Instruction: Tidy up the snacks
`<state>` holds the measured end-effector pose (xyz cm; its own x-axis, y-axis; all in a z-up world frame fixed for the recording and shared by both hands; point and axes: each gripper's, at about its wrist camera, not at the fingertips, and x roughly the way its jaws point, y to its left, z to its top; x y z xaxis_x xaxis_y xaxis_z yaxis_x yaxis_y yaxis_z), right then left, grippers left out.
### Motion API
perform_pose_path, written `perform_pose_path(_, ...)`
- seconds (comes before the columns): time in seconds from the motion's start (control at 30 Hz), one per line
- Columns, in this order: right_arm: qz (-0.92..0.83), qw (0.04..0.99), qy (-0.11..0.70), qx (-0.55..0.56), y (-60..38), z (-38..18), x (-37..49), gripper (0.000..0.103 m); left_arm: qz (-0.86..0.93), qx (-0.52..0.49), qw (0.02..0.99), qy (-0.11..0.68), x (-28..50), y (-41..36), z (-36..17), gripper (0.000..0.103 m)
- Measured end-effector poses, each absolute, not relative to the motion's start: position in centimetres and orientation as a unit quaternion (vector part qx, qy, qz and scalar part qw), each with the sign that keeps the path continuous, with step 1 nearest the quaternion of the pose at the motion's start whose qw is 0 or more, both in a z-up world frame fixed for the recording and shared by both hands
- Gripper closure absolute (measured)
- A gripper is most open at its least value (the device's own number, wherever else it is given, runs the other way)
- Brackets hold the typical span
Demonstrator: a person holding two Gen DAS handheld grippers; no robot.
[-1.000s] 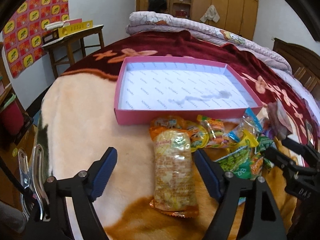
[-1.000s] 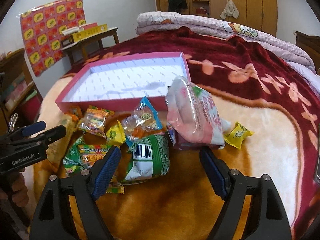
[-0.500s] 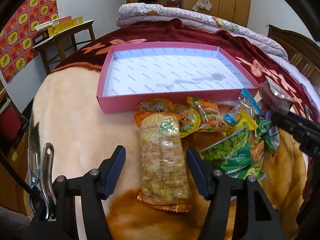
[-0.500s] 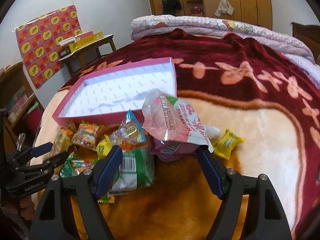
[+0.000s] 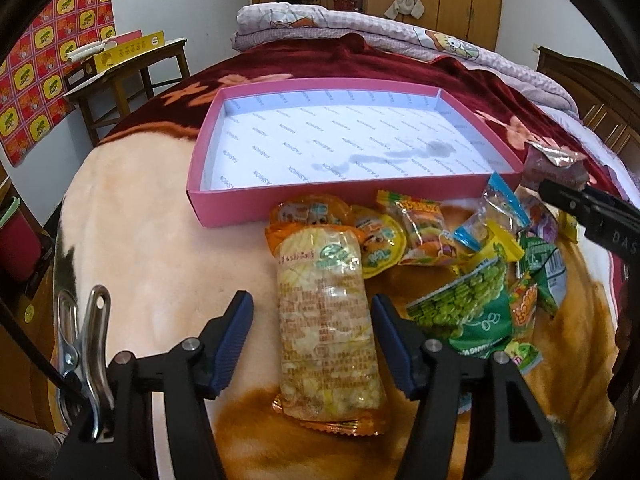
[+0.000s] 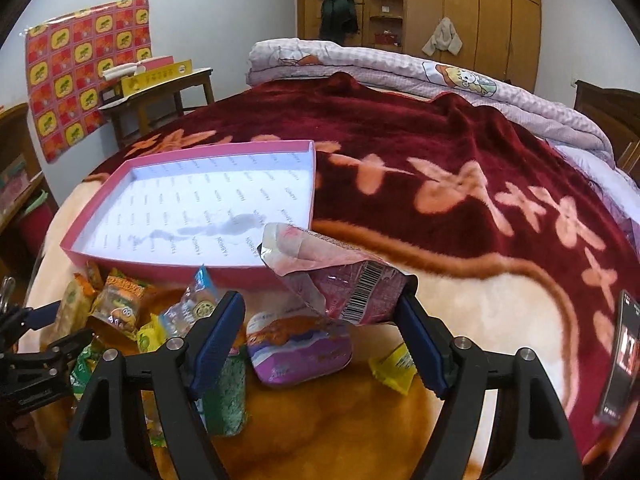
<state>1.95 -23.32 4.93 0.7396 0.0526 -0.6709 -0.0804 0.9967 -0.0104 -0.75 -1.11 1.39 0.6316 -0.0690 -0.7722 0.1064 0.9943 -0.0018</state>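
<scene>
A long yellow puffed-snack pack [image 5: 326, 320] lies on the blanket with my left gripper [image 5: 312, 336] straddling it. The left pad stands a little apart from the pack and the right pad is at its edge, so the gripper is open. A pink foil bag [image 6: 352, 284] leans on a purple pack [image 6: 300, 344] between the jaws of my right gripper [image 6: 320, 320]. Its barcode end touches the right pad, the left pad is well clear, and the gripper is open. The empty pink box [image 5: 232, 208] sits just behind the snack pile.
Loose snacks lie between the grippers: a green pea pack [image 5: 468, 308], yellow jelly cups [image 5: 376, 240] and a small yellow packet [image 6: 394, 366]. A phone [image 6: 620, 356] lies at the right. A wooden side table [image 5: 132, 64] stands far left, and folded quilts are behind.
The left jaws have narrowed around the yellow pack. The right gripper has moved forward to the pink bag, which has tipped back toward the box and uncovered the purple pack.
</scene>
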Motion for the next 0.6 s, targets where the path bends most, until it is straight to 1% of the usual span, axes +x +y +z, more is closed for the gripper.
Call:
perform_pose_path(0.13, 0.041, 0.932, 0.361, -0.02, -23.6, 5.0, 1.8, 0.024, -0.049, 0.026, 0.903, 0.426, -0.8, -1.2, 1.3, 0.039)
perform_pose_path(0.3, 0.052, 0.921, 0.386, -0.005, -23.8, 4.0, 1.2, 0.025, -0.049, 0.031, 0.904, 0.425, -0.8, -1.3, 1.3, 0.045)
perform_pose_path(0.4, 0.048, 0.914, 0.403, 0.004, -24.2, 3.0, 1.4, 0.025, -0.049, 0.033, 0.904, 0.424, -0.9, -1.4, 1.3, 0.045)
perform_pose_path(0.6, 0.055, 0.912, 0.407, -0.002, -23.5, 2.9, 1.4, 0.025, -0.049, 0.033, 0.904, 0.424, -0.9, -1.4, 1.2, 0.045)
